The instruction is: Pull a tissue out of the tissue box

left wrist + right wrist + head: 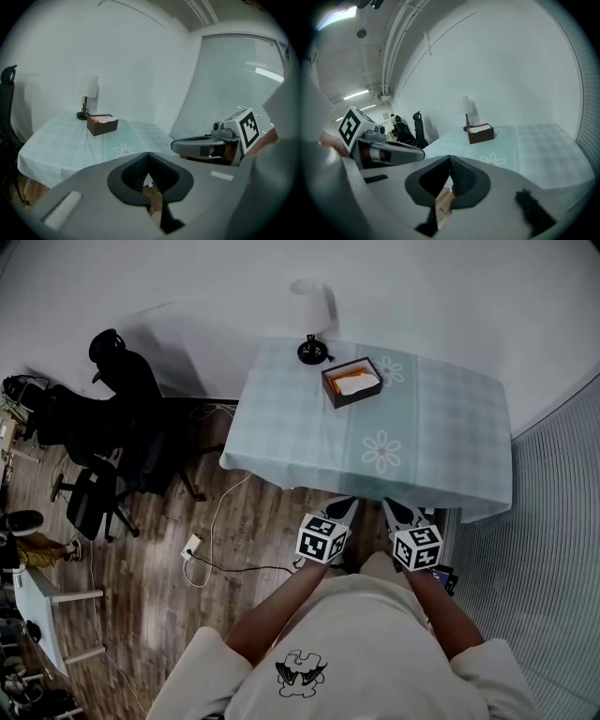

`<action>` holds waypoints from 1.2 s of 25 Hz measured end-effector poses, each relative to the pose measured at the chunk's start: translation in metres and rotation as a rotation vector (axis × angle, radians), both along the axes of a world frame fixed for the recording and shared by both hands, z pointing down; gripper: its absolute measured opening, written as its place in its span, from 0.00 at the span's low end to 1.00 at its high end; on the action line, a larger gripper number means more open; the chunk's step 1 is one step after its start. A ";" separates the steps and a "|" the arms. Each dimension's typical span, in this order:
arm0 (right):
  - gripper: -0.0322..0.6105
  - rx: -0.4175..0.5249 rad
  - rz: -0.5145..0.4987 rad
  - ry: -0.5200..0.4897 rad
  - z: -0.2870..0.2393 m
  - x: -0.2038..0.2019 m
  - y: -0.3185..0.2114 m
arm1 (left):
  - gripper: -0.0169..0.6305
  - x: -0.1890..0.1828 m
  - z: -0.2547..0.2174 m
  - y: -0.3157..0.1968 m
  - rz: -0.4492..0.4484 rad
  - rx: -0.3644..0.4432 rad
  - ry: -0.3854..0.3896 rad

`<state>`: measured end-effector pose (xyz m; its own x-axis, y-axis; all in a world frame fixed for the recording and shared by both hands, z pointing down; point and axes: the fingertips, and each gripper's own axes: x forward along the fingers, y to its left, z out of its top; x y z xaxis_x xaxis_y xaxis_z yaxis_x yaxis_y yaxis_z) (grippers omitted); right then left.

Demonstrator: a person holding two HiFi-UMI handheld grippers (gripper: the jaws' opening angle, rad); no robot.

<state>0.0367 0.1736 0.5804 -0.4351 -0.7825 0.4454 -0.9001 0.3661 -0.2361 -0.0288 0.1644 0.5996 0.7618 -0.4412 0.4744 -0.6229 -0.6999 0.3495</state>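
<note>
- The tissue box (352, 382), dark brown, rectangular and open-topped, sat toward the far side of the table (441, 442), with a white tissue (358, 385) crumpled inside it.
- A lamp (312, 320) with a pale shade and a dark round base stood just beyond the box.
- A soft, pale blue-green checked cloth with white daisy prints draped over the table's edges.
- The left gripper (342, 509) and right gripper (399, 512), smooth grey with black ribbed pads, were held side by side at the near edge, tilted slightly downward and well apart from the box.
- Both claws were closed tip to tip, gripping nothing.
</note>
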 end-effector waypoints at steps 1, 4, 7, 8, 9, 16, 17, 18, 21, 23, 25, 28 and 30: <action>0.06 -0.004 0.002 0.001 0.002 -0.004 -0.001 | 0.04 -0.002 0.001 0.000 0.002 0.000 0.002; 0.06 -0.020 0.005 0.006 0.005 -0.013 -0.004 | 0.04 -0.009 0.003 -0.001 0.008 -0.005 0.008; 0.06 -0.027 0.008 0.005 0.006 -0.015 -0.016 | 0.04 -0.012 0.003 -0.012 0.001 -0.011 0.016; 0.06 -0.030 0.012 0.002 0.007 -0.013 -0.022 | 0.04 -0.013 0.005 -0.018 -0.005 -0.013 0.016; 0.06 -0.035 0.016 0.000 0.010 -0.011 -0.028 | 0.04 -0.013 0.008 -0.024 -0.011 -0.017 0.015; 0.06 -0.062 0.009 -0.007 0.029 0.013 -0.082 | 0.04 0.000 0.024 -0.079 -0.052 -0.039 0.001; 0.06 -0.063 0.005 -0.007 0.030 0.019 -0.094 | 0.04 0.004 0.024 -0.091 -0.060 -0.041 -0.002; 0.06 -0.064 0.001 -0.007 0.032 0.024 -0.108 | 0.04 0.008 0.025 -0.104 -0.067 -0.042 -0.005; 0.06 -0.071 -0.009 -0.015 0.037 0.042 -0.154 | 0.04 0.019 0.026 -0.148 -0.095 -0.044 -0.019; 0.06 -0.067 -0.021 -0.020 0.035 0.052 -0.184 | 0.04 0.026 0.023 -0.179 -0.120 -0.035 -0.025; 0.06 -0.058 -0.035 -0.027 0.030 0.062 -0.211 | 0.04 0.033 0.020 -0.209 -0.147 -0.026 -0.031; 0.06 -0.048 -0.062 -0.025 0.023 0.075 -0.246 | 0.04 0.045 0.013 -0.248 -0.181 -0.013 -0.032; 0.06 -0.043 -0.082 -0.020 0.020 0.080 -0.263 | 0.04 0.051 0.009 -0.266 -0.198 -0.005 -0.032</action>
<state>0.1171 -0.0894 0.6008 -0.5056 -0.7245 0.4685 -0.8628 0.4272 -0.2705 0.0222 -0.1019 0.6090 0.6447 -0.5786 0.4996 -0.7592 -0.5610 0.3300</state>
